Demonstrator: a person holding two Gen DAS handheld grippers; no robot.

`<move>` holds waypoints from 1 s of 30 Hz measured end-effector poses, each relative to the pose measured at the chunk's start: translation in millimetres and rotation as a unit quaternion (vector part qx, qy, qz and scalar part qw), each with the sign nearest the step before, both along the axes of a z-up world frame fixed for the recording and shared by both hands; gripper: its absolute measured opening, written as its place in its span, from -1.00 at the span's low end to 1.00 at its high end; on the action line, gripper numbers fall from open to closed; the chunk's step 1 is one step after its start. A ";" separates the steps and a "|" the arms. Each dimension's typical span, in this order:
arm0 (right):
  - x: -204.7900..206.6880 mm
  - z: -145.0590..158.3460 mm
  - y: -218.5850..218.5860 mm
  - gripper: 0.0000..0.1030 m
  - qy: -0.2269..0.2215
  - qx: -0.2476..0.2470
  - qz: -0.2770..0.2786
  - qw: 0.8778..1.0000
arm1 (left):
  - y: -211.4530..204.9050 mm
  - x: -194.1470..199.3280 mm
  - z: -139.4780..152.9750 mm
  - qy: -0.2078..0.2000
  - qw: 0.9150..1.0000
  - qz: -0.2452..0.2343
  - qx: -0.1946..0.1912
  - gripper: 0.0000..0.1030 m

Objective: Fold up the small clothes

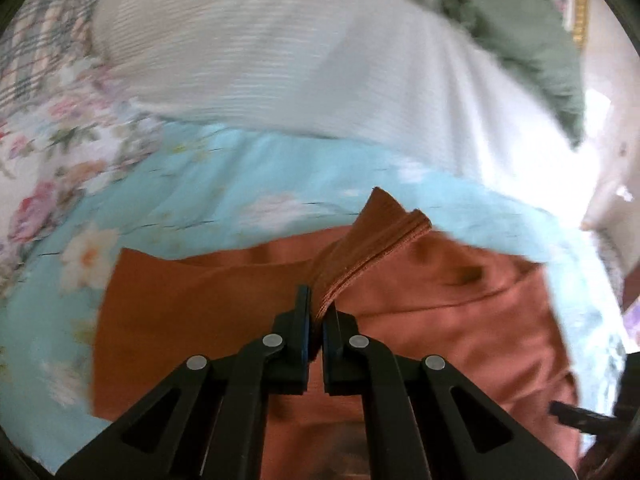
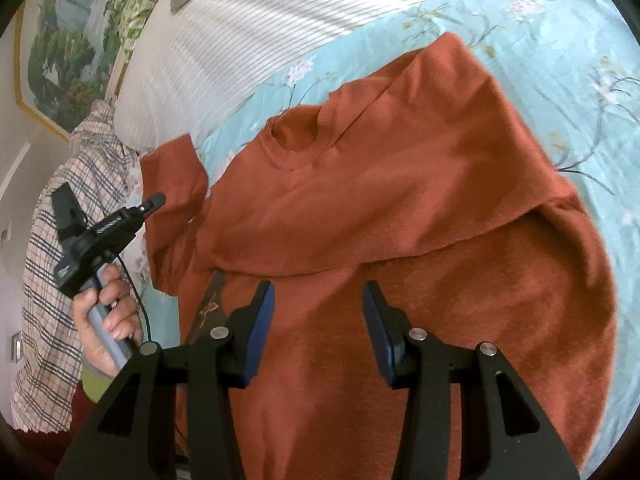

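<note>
My left gripper (image 1: 316, 312) is clamped on the ribbed cuff (image 1: 372, 248) of the rust-orange sweater (image 2: 400, 240), lifting that sleeve off the floral bedsheet (image 2: 540, 60) toward twelve o'clock, while my right gripper (image 2: 318, 328) hangs empty over the sweater's body with its jaws spread wide. The sleeve at three o'clock in the right wrist view already looks folded across the chest. I judge the fold about half done: this sleeve must come in, then the body doubled.

The sweater (image 2: 400, 220) lies on the bedsheet (image 2: 540, 60), with the pillow (image 2: 240, 40) behind it.
</note>
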State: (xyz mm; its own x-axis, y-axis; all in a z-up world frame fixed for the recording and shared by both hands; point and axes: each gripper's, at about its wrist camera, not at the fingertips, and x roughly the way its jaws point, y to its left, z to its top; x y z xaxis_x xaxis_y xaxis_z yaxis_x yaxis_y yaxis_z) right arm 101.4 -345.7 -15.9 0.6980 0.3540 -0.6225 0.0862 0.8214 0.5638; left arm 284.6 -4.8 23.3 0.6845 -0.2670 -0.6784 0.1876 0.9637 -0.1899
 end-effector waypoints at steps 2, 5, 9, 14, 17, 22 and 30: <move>-5.0 0.0 -11.4 -0.09 -0.003 0.002 -0.015 1.000 | -31.0 -10.3 6.6 -0.006 1.000 -0.023 -0.016 -0.95; -12.1 -0.2 -27.7 -0.09 -0.006 0.005 -0.038 0.999 | -83.8 -23.8 8.5 -0.016 0.998 -0.064 -0.020 -0.95; -21.4 -1.0 -43.4 -0.09 -0.009 0.008 -0.062 0.998 | -152.0 -33.7 -9.6 -0.007 0.993 -0.113 -0.015 -0.95; -26.7 -2.2 -57.9 -0.09 -0.010 0.012 -0.082 0.997 | -212.5 -34.7 -51.2 0.020 0.988 -0.151 0.010 -0.95; -25.5 -2.5 -63.1 -0.09 -0.011 0.015 -0.086 0.996 | -234.9 -35.3 -74.8 0.035 0.985 -0.167 0.032 -0.94; -14.7 0.7 -58.5 -0.09 -0.018 0.015 -0.078 0.997 | -245.0 -39.0 -93.7 0.055 0.981 -0.176 0.054 -0.76; 26.1 0.4 -42.2 -0.09 -0.018 0.021 -0.054 0.998 | -183.8 -68.8 -75.3 0.046 0.987 -0.149 0.047 0.03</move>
State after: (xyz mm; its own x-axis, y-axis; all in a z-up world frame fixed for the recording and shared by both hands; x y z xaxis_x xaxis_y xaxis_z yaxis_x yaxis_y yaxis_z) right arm 127.5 -387.9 -15.5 0.7555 0.3012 -0.5819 0.1508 0.7843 0.6017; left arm 215.8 -188.6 -52.0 0.5188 -0.3810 -0.7653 0.4519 0.8821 -0.1328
